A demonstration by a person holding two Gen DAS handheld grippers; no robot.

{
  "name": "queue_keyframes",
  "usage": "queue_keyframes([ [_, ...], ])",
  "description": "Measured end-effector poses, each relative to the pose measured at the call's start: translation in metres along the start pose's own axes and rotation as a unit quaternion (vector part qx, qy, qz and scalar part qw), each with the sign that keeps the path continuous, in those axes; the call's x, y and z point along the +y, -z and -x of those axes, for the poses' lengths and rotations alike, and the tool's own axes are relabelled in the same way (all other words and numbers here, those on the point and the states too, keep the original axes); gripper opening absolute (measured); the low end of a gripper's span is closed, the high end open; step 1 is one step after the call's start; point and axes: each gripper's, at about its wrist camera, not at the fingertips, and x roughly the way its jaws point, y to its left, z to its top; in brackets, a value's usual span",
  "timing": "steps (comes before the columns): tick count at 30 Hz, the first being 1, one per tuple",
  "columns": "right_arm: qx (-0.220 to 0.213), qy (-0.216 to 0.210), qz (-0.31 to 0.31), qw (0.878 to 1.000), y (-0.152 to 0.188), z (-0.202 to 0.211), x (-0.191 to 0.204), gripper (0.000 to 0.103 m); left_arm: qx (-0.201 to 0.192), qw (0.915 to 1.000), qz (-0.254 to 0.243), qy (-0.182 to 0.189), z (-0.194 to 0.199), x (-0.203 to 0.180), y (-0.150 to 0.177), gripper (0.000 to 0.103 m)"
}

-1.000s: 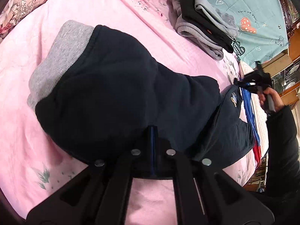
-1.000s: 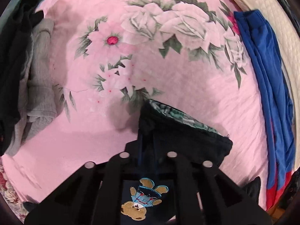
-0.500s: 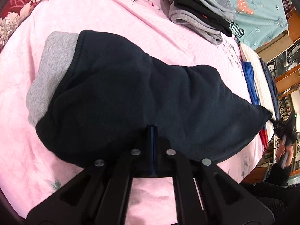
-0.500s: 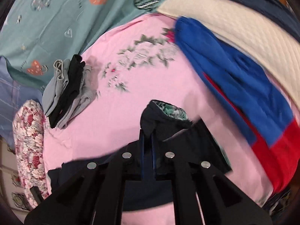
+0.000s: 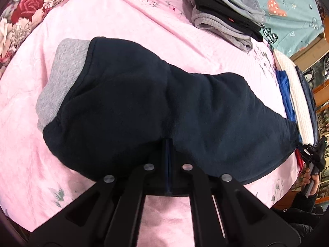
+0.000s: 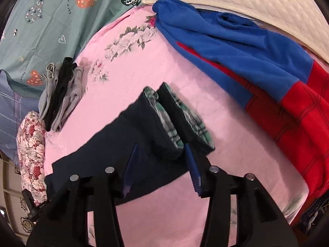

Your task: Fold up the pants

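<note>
The right gripper (image 6: 160, 164) is letting go: its jaws are opening, the blue pads standing apart on either side of the cuff ends, pressing on nothing. A second ago those same pads were pinched on the cloth near the bear patch, over by the flower print; now that hand is out at the far side, beside the blue and red garment (image 6: 267, 68), and the two leg cuffs (image 6: 176, 121) with their green plaid lining lie on the pink bedspread (image 6: 131, 78), side by side.

So the pants (image 5: 156, 111) are pulled out long. In the left wrist view the dark navy cloth, which bunched up and hid its far end a second ago, runs from the grey waistband (image 5: 61, 82) at upper left to a tapered end at the right edge, where the other hand and its tool show small.

The left gripper (image 5: 168, 164) is clenched shut on the near edge of the pants, around the seat; the pads are mostly buried in dark fabric, so exactly how much cloth they hold I cannot tell.

The stretch looks finished, legs stacked one on the other. The lengthwise fold seems done, and bringing cuffs to waistband is probably next. The pile of folded clothes (image 5: 226, 16) waits well apart at the top.
</note>
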Motion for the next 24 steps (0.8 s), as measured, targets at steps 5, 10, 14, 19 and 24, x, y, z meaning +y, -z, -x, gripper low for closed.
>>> queue_keyframes([
  [5,-0.021,0.015,0.005,1.000,-0.006,0.005,-0.001,0.010,-0.001,1.0000,-0.006,0.001,0.003,0.000,0.002,0.003],
  [10,-0.016,0.029,-0.012,0.999,0.003,0.015,-0.014,0.009,-0.003,0.9999,-0.010,-0.002,0.003,-0.001,0.004,0.003],
  [14,0.019,0.058,-0.025,0.998,0.009,-0.009,-0.029,0.013,-0.007,0.9995,-0.026,-0.018,0.010,-0.009,0.009,0.003],
  [19,-0.059,0.204,0.074,0.974,0.000,0.028,0.024,0.042,-0.029,0.9965,-0.078,-0.009,0.028,-0.040,0.011,0.010],
  [24,-0.020,0.058,0.216,0.974,0.006,0.010,0.130,0.042,-0.014,0.9946,-0.101,0.017,-0.002,-0.073,-0.003,0.027],
])
